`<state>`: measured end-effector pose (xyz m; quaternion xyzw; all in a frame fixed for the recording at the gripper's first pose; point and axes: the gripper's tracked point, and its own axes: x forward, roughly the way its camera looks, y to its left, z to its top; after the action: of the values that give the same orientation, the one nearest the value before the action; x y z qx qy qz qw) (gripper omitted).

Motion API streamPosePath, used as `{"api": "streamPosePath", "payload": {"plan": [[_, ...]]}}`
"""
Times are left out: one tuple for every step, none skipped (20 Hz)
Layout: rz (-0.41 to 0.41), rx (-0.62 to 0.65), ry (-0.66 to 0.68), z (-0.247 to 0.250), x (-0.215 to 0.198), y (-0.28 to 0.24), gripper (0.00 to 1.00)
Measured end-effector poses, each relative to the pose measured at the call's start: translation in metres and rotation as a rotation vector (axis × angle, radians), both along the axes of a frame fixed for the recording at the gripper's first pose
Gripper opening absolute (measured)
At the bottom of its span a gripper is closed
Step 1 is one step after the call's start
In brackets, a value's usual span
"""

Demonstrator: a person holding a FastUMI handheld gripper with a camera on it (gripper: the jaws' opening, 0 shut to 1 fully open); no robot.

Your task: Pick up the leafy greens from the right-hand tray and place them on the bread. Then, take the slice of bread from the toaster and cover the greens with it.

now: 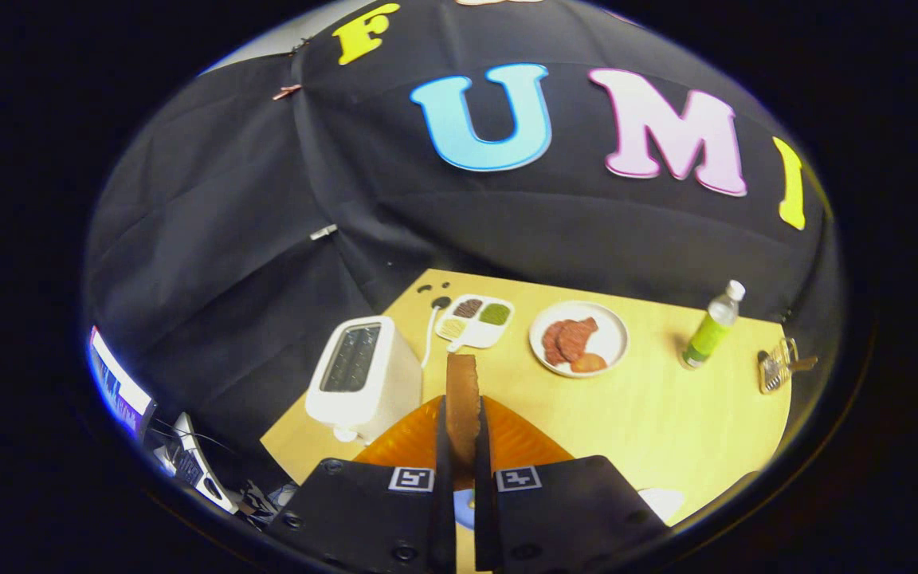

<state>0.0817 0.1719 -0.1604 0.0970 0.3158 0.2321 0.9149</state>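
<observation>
- The gripper holds a slice of bread edge-on and upright, both fingers pressed on its faces.
- Under the fingers lies an orange tray on the wooden table.
- A white toaster stands just left of the slice.
- Beyond it sit a small divided dish and a white plate with what look like meat slices.
- A green bottle stands further right, well apart.
</observation>
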Motion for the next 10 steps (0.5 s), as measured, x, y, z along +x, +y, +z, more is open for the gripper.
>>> {"api": "streamPosePath", "payload": {"plan": [[-0.020,0.004,0.017,-0.010,-0.005,-0.008,0.14],[-0.038,0.008,0.031,-0.019,-0.009,-0.014,0.13],[-0.059,0.008,0.044,-0.028,-0.013,-0.021,0.14],[-0.078,0.008,0.057,-0.037,-0.015,-0.026,0.14],[-0.095,0.013,0.069,-0.045,-0.018,-0.029,0.14],[-0.110,0.020,0.081,-0.054,-0.021,-0.030,0.14],[-0.120,0.024,0.092,-0.061,-0.023,-0.030,0.14],[-0.126,0.022,0.104,-0.070,-0.025,-0.029,0.14],[-0.129,0.023,0.115,-0.078,-0.028,-0.026,0.13],[-0.132,0.031,0.130,-0.086,-0.030,-0.022,0.14]]}}
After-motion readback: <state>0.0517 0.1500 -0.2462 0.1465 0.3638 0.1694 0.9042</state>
